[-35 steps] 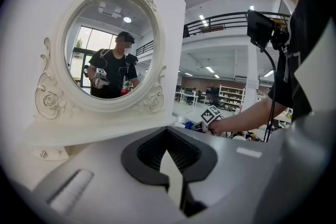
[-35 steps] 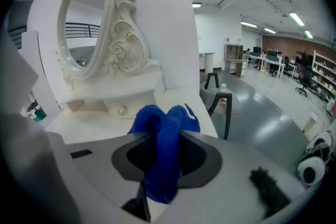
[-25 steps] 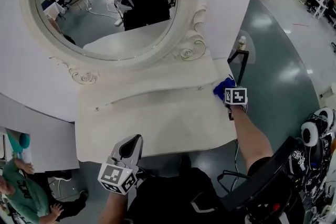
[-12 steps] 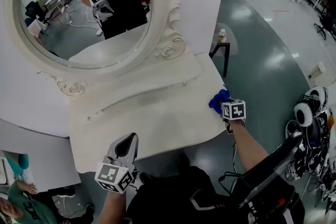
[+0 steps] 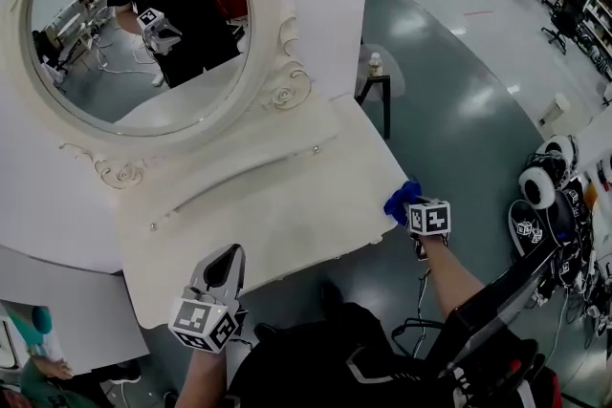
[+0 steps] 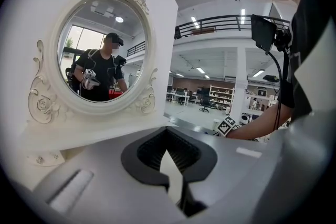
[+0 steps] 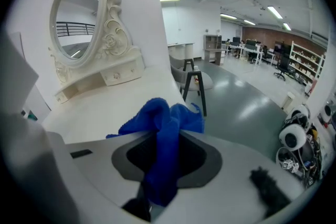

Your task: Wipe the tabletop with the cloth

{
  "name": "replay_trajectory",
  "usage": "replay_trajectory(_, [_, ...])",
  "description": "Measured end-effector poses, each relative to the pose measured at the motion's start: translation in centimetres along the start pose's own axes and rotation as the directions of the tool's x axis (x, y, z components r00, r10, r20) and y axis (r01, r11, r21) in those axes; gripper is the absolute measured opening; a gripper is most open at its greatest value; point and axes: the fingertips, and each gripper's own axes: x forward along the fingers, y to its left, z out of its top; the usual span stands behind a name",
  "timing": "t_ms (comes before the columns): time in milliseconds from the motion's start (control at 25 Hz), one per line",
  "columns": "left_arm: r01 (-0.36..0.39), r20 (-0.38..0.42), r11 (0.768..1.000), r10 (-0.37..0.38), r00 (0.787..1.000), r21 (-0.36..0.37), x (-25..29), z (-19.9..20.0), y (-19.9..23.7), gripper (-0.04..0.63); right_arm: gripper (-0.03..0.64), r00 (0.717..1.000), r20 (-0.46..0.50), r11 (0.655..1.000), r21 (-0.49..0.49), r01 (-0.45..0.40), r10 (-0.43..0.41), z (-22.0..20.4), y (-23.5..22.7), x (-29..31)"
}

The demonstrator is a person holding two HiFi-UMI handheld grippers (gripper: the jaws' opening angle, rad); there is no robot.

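The white vanity tabletop [image 5: 268, 205] fills the middle of the head view. A bunched blue cloth [image 5: 400, 201] lies at the table's right edge, and my right gripper [image 5: 413, 208] is shut on it. In the right gripper view the blue cloth [image 7: 163, 123] stands up between the jaws of the right gripper [image 7: 160, 165], with the tabletop [image 7: 105, 107] beyond it. My left gripper [image 5: 227, 261] hovers at the table's front edge, shut and holding nothing. In the left gripper view the left gripper [image 6: 173, 165] points at the mirror.
An oval mirror [image 5: 134, 24] in a carved white frame stands at the back of the table above a low drawer ledge [image 5: 239, 172]. A black stool [image 5: 375, 86] with a small bottle stands on the floor to the right. Wheeled gear [image 5: 545, 186] sits at far right.
My right gripper has dragged the blue cloth from the table's back right corner forward along the right edge. The left gripper has stayed at the front edge.
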Motion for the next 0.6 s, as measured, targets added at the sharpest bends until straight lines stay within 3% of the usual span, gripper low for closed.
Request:
replay_trajectory(240, [0.014,0.013,1.000,-0.014,1.000,-0.001,-1.5,-0.1,-0.2,0.006,0.106,0.999,0.010,0.999,0.019,0.039,-0.039,-0.4,-0.2,-1.4])
replay_trajectory(400, [0.004,0.033,1.000,-0.004,0.999,-0.004,-3.0,0.4,0.6,0.006,0.106,0.985,0.172,1.000,-0.024,0.003,0.002,3.2,3.1,-4.1])
replay_trajectory(600, [-0.021,0.074,1.000,0.021,0.997,-0.008,-4.9,1.5,1.9,0.006,0.106,0.928,0.353,0.991,-0.099,-0.089,0.119,8.8,9.9,-8.5])
